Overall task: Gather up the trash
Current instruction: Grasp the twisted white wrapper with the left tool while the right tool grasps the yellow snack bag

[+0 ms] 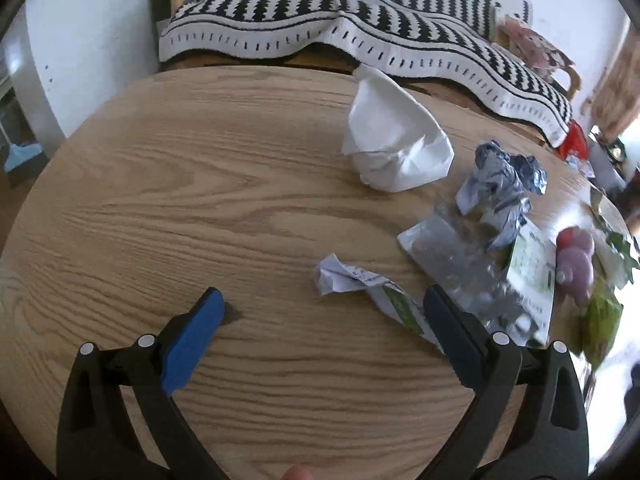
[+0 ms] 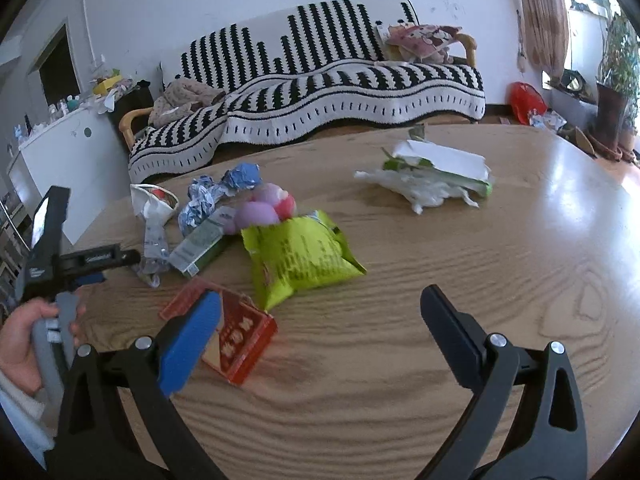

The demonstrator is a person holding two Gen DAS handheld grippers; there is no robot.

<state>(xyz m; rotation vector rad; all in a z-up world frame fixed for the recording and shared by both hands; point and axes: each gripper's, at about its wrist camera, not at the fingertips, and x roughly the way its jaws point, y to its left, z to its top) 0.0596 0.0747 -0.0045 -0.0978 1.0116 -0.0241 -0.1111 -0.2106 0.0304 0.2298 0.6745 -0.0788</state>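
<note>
Holding both tongs wide apart and empty, you have the left tongs point(image 1: 322, 300) flanking a crumpled paper scrap point(image 1: 352, 276) on the desk point(image 1: 200, 168), the right tongs point(image 2: 320, 300) just short of a green wrapper point(image 2: 300, 256) and beside a red carton point(image 2: 240, 336).

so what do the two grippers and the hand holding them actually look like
Both grippers, left and right, are black plastic forks with silver rivets at the joints. Each has one bright blue pad and one dark pad. In the right wrist view the left gripper shows a grey handle with small white lettering on its black body, gripped by a hand in a pale sleeve.
</note>
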